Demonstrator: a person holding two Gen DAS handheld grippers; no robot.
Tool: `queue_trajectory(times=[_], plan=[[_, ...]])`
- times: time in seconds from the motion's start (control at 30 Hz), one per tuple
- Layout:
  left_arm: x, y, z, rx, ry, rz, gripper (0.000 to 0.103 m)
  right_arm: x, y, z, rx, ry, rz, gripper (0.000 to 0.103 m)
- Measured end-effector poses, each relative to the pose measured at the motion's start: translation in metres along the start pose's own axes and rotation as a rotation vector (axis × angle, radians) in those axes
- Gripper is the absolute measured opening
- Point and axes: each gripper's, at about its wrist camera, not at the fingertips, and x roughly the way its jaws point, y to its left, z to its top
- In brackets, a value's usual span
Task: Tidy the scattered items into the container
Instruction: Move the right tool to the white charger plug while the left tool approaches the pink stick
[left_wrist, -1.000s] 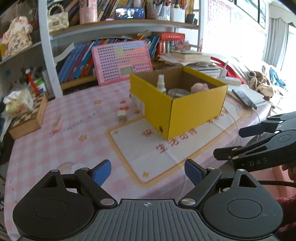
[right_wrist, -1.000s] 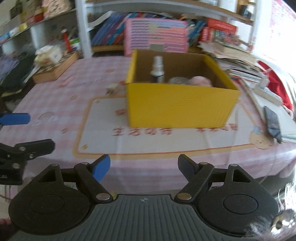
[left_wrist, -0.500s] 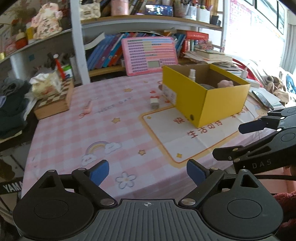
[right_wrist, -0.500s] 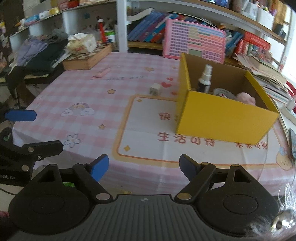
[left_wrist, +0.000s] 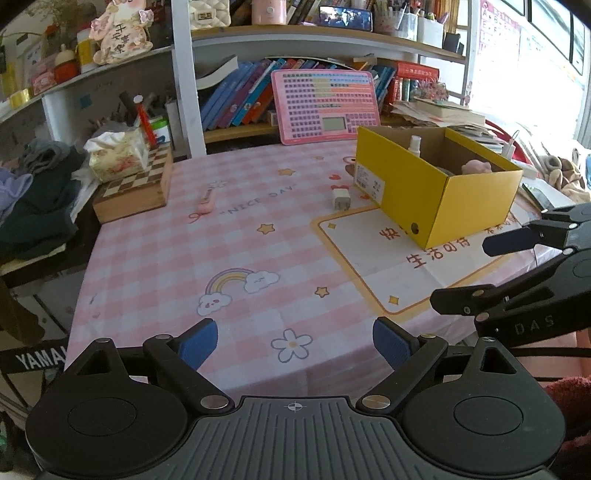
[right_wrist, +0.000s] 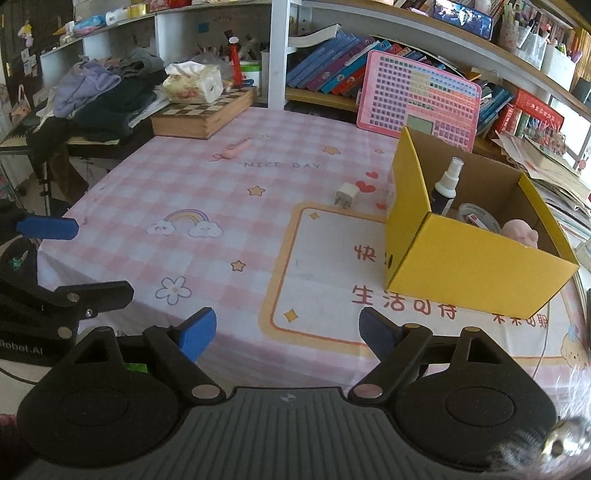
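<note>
A yellow cardboard box (left_wrist: 443, 206) (right_wrist: 476, 273) stands on the pink checked tablecloth and holds a spray bottle (right_wrist: 447, 190), a tape roll (right_wrist: 476, 216) and a pink soft toy (right_wrist: 521, 230). A white charger plug (left_wrist: 340, 198) (right_wrist: 347, 194) lies on the cloth left of the box. A small pink item (left_wrist: 206, 201) (right_wrist: 236, 147) lies farther left. My left gripper (left_wrist: 295, 341) and my right gripper (right_wrist: 288, 332) are both open and empty, held back over the table's near edge.
A wooden chessboard box (left_wrist: 136, 188) with a tissue pack sits at the far left. A pink keyboard toy (left_wrist: 327, 105) leans on the bookshelf behind. Clothes pile (right_wrist: 103, 96) beside the table. A phone (left_wrist: 535, 194) lies right of the box.
Both grippers have pulled back from the box and turned left, so more of the left tablecloth shows. Both stay open and empty.
</note>
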Motion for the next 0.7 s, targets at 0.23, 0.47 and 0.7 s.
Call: queue_trajectory(times=[0.23,0.47,0.7], plan=[[0.002,0.007,-0.005,-0.011,0.017,0.002,0.093,0.007,0.010,0.002,-0.022,0.015,0.010,0.085],[0.011,0.007,-0.002,-0.005,0.030,0.012,0.093,0.020,0.009,0.010,-0.033,0.016,0.033,0.085],[0.030,0.017,0.009,-0.014,0.055,0.036,0.093,0.044,0.007,0.027,-0.043,0.025,0.054,0.085]])
